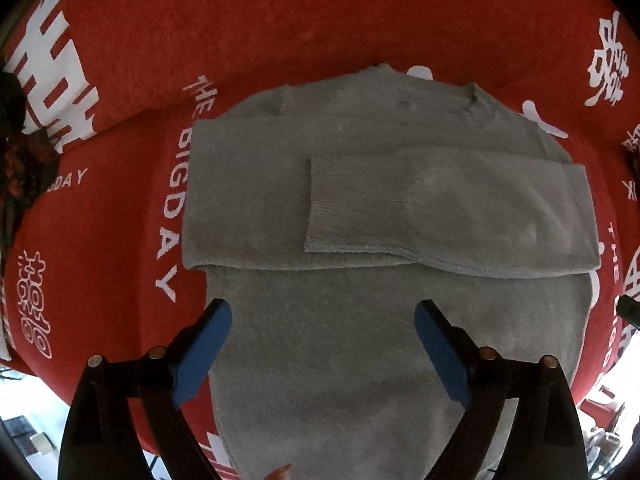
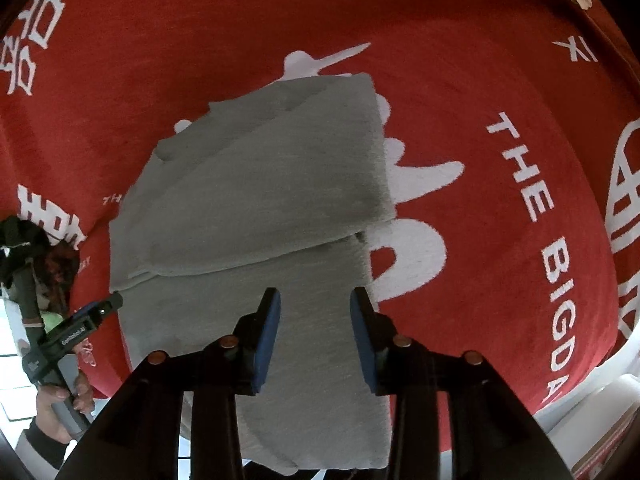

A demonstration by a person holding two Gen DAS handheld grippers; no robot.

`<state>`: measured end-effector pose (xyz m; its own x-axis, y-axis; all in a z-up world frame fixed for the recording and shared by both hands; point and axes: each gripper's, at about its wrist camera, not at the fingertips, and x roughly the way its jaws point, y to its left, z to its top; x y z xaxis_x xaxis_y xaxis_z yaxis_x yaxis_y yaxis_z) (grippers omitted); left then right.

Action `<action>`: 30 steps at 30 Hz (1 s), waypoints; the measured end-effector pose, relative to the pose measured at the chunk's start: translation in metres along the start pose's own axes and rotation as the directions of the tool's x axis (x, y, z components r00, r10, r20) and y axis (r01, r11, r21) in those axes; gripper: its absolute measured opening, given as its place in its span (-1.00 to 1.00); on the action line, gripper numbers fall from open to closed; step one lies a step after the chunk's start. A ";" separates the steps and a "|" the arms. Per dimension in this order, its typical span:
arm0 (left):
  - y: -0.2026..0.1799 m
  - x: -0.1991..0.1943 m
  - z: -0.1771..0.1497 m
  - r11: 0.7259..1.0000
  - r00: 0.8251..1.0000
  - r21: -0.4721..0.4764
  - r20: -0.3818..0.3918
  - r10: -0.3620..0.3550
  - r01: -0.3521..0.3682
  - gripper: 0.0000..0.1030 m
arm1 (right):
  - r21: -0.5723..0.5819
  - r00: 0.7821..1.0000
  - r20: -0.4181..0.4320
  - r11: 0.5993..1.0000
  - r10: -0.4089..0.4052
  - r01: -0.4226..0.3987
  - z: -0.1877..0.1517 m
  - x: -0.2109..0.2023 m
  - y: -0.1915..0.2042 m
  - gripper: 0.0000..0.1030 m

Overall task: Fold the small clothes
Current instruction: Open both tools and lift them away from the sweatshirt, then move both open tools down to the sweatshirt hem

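A grey fuzzy sweater (image 1: 320, 140) lies flat on a red cloth (image 1: 280, 20) printed with white lettering. Its sleeves are folded across the chest, and one ribbed cuff (image 1: 320, 208) lies on top. My left gripper (image 1: 323, 308) hangs open and wide above the sweater's lower body, with nothing between its blue pads (image 1: 204, 352). In the right wrist view the same sweater (image 2: 260, 180) runs away from me, hem nearest. My right gripper (image 2: 316, 295) is open over the hem part, its pads clear of the fabric. A hand (image 2: 60, 400) holds the left gripper at the sweater's left edge.
The red cloth (image 2: 480, 120) covers the whole table and drops off at the near edge. A dark red-and-black bundle (image 1: 16, 148) sits at the left edge, also seen as a bundle (image 2: 52, 268) in the right wrist view. A cardboard box (image 2: 608, 452) stands at the lower right.
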<state>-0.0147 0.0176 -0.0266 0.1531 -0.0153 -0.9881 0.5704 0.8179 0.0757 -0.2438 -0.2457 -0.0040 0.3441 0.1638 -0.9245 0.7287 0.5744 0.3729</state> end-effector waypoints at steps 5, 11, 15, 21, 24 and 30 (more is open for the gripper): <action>-0.012 -0.006 -0.001 0.998 0.999 0.047 0.004 0.035 -0.035 0.99 | -0.024 1.000 0.003 0.999 0.022 -0.022 -0.002 -0.001 0.009 0.30; -0.019 -0.004 -0.002 0.996 0.998 0.070 -0.025 0.054 -0.052 0.99 | -0.038 1.000 -0.015 0.999 0.025 -0.025 -0.003 0.004 0.013 0.51; -0.021 0.000 -0.002 0.997 0.997 0.043 -0.048 0.066 -0.064 0.99 | -0.032 0.999 -0.032 0.999 0.034 -0.035 -0.005 0.004 0.009 0.51; -0.031 0.002 -0.005 0.995 0.994 0.051 -0.069 0.089 -0.086 0.99 | -0.038 0.997 -0.067 0.998 0.041 -0.044 -0.004 0.004 0.001 0.51; -0.030 -0.004 -0.011 0.999 0.997 -0.005 -0.066 0.050 -0.051 0.99 | -0.049 0.996 -0.078 0.998 0.040 -0.044 -0.003 0.002 -0.004 0.51; -0.025 -0.007 -0.037 0.993 0.995 -0.100 -0.089 0.053 -0.062 0.99 | -0.077 0.990 -0.125 0.994 0.062 -0.072 -0.001 0.006 -0.013 0.51</action>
<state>-0.0593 0.0188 -0.0269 0.1106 0.0795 -0.9907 0.4763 0.8707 0.1230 -0.2514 -0.2515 -0.0145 0.3119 0.2974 -0.9023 0.6542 0.6215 0.4310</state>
